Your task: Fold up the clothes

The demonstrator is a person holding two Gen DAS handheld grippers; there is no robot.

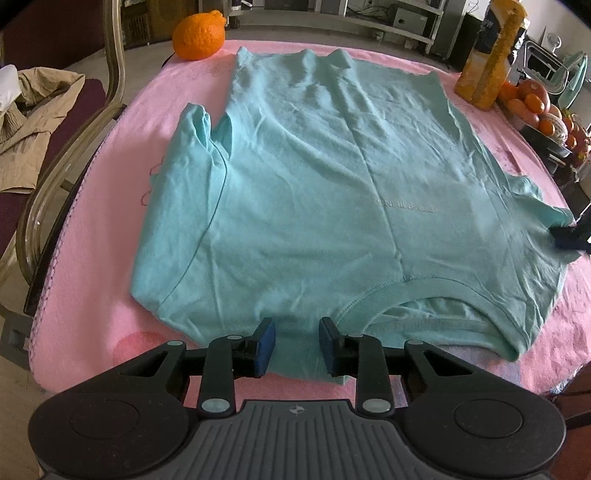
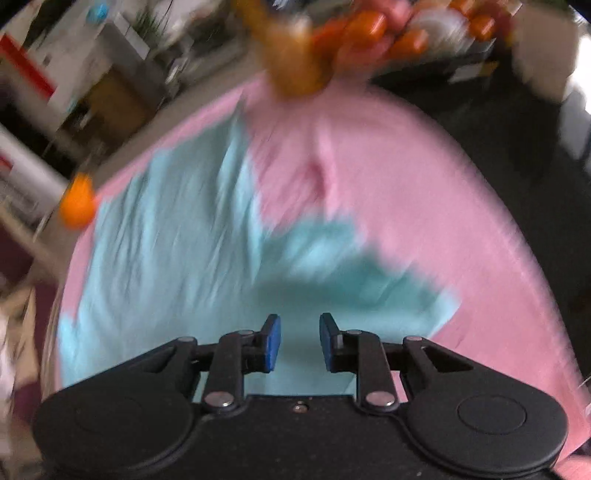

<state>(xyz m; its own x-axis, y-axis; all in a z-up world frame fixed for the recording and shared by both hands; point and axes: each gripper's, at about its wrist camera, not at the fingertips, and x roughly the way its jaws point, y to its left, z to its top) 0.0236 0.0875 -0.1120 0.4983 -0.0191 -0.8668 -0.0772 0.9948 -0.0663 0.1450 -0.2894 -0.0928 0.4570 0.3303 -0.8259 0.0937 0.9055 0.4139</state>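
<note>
A light teal T-shirt [image 1: 332,192] lies spread flat on a pink cloth [image 1: 96,280], its collar [image 1: 424,295] towards me. My left gripper [image 1: 297,345] is open at the shirt's near shoulder edge, left of the collar, its jaws to either side of the hem. In the blurred right wrist view the shirt [image 2: 166,258] lies below, and my right gripper [image 2: 300,341] is open above its sleeve [image 2: 369,288]. The right gripper's tip also shows in the left wrist view [image 1: 572,236], at the shirt's right sleeve.
An orange [image 1: 199,35] sits at the cloth's far left corner. A tall yellow carton [image 1: 487,59] and a bowl of fruit [image 1: 543,110] stand at the far right. A chair [image 1: 62,155] with a beige garment stands left of the table.
</note>
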